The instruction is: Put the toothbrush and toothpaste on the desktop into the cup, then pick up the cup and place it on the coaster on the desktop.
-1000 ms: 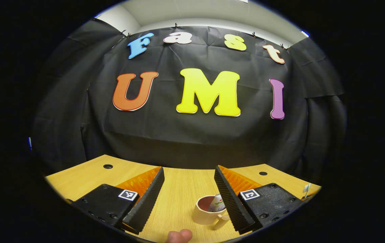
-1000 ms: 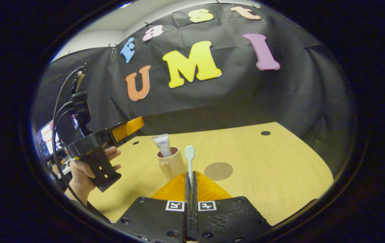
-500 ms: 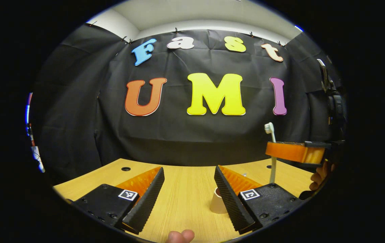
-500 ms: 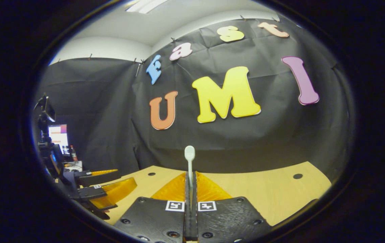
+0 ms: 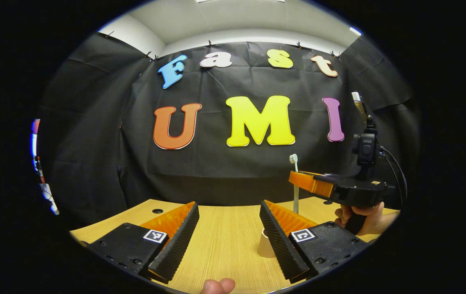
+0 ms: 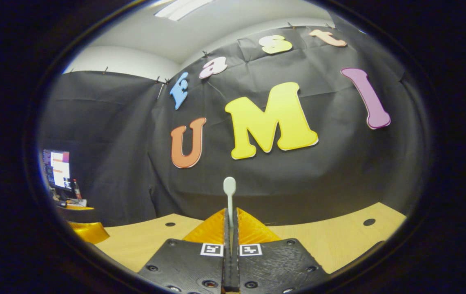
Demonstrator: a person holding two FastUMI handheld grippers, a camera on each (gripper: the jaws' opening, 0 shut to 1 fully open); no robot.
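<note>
Gripping toothbrush [image 6: 229, 192]: right tool [image 6: 230, 228]; no readable writing.

Black screw-studded tool [image 5: 226, 237] bodies, square markers

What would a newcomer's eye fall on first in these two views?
The toothbrush, standing upright, head up, clamped in the shut right gripper above the desk. In the left gripper view it shows at the right, the cup below it, partly hidden behind the open left gripper.

Pale toothbrush [image 6: 229, 196] upright, head up, above the wooden desktop [image 5: 224, 241]; beige cup [image 5: 264, 244] standing there.
</note>
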